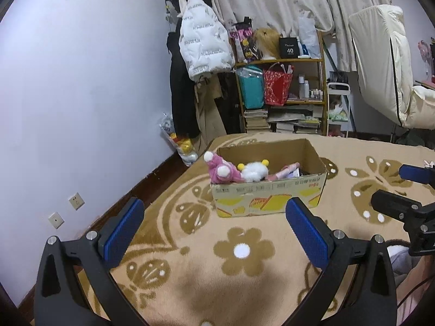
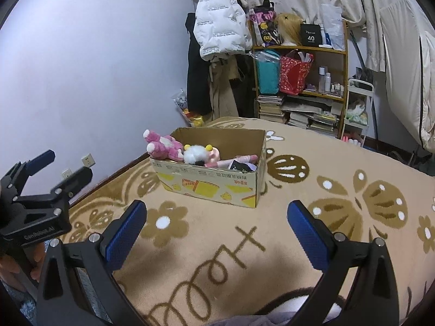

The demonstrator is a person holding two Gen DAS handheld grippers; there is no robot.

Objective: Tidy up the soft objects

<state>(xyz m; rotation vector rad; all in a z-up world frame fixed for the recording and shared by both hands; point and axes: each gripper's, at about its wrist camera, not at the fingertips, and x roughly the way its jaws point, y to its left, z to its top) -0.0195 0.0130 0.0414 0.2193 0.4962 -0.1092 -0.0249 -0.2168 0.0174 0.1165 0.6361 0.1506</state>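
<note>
Both the left gripper (image 1: 214,225) and the right gripper (image 2: 217,226) hover over the beige blanket (image 1: 244,285) with jaws spread wide, holding and touching nothing. Beyond them stands the cardboard box (image 1: 269,198), with a pink plush toy (image 1: 221,169) draped over its left end and a white plush toy (image 1: 254,172) just beside it inside.

— Count on the bed: one cardboard box (image 2: 217,187), open top.

— Soft toys in it?

— Two clear ones: one pink plush (image 2: 163,146), one white fluffy plush (image 2: 194,154) with two yellow pompoms. Other items lie deeper in the box; number cannot be told.

— Grippers?

— Two: left gripper (image 1: 214,212) and right gripper (image 2: 217,214), each with two blue-padded fingers spread apart, nothing between.

— Background?

— One shelf unit (image 2: 326,51), one white puffer jacket (image 2: 220,27), two wall sockets (image 1: 66,210).
</note>
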